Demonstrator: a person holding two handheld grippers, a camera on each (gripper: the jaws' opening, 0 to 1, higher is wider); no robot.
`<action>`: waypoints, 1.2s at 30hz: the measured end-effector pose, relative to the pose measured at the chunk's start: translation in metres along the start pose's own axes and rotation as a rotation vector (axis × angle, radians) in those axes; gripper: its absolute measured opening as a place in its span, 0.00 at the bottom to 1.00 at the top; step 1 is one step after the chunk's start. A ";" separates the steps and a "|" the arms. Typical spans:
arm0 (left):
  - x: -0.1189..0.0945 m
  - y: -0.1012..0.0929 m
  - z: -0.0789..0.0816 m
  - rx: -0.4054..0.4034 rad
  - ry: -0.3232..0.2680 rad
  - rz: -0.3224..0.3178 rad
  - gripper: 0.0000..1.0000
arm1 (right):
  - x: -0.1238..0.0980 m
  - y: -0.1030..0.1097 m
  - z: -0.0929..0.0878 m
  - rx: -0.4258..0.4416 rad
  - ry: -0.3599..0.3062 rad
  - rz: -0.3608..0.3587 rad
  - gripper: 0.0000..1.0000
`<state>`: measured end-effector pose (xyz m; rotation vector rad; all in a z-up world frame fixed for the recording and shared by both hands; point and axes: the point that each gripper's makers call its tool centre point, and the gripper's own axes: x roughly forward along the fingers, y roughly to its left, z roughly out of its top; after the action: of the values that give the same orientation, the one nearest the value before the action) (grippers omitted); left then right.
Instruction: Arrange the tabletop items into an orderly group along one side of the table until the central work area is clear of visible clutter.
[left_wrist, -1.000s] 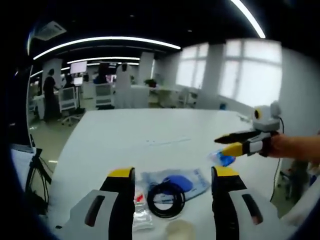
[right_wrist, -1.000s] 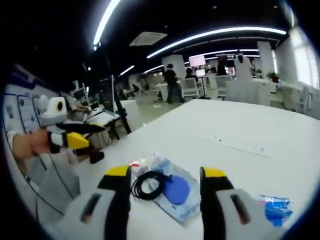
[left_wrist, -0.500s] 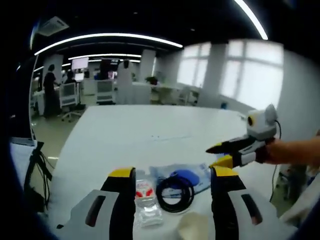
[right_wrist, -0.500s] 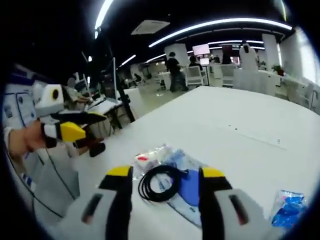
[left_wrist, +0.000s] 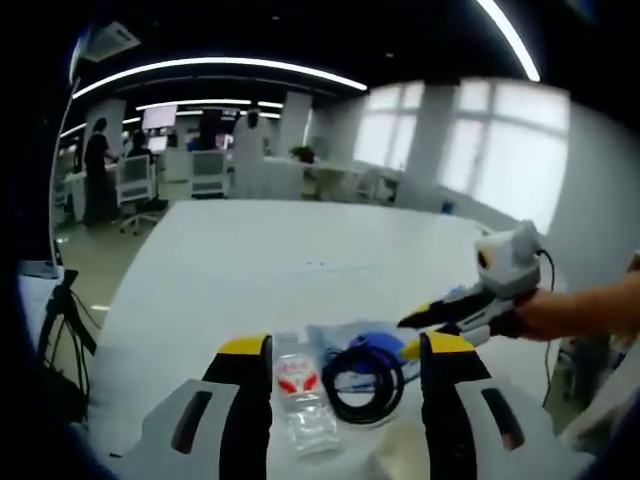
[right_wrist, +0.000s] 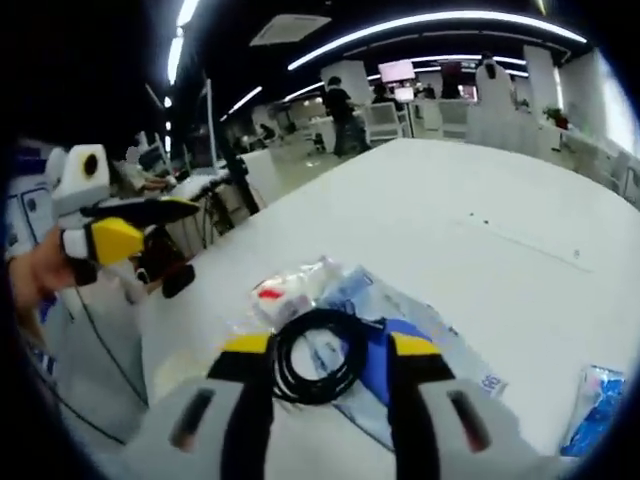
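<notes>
Both grippers, left (left_wrist: 340, 350) and right (right_wrist: 325, 345), spread open over a cable (right_wrist: 318, 352) atop a bag (right_wrist: 420, 345) holding something blue, near the table (right_wrist: 480, 190) edge.

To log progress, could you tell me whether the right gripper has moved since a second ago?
Yes. In the left gripper view the right gripper has come down and in over the table, now reaching the black cable coil.
</notes>
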<state>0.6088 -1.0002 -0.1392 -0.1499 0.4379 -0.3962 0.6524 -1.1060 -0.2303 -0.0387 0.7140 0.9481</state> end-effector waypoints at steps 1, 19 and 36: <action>0.001 0.001 -0.001 -0.001 0.002 0.000 0.56 | 0.001 0.000 -0.001 0.001 0.005 0.000 0.41; 0.028 0.015 -0.018 -0.026 0.027 -0.026 0.55 | 0.037 -0.019 -0.031 0.066 0.096 0.007 0.28; 0.031 0.017 -0.028 -0.033 0.047 -0.024 0.54 | 0.041 -0.024 -0.041 0.134 0.111 -0.021 0.07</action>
<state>0.6285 -0.9989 -0.1800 -0.1784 0.4892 -0.4167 0.6637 -1.1039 -0.2921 0.0188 0.8768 0.8811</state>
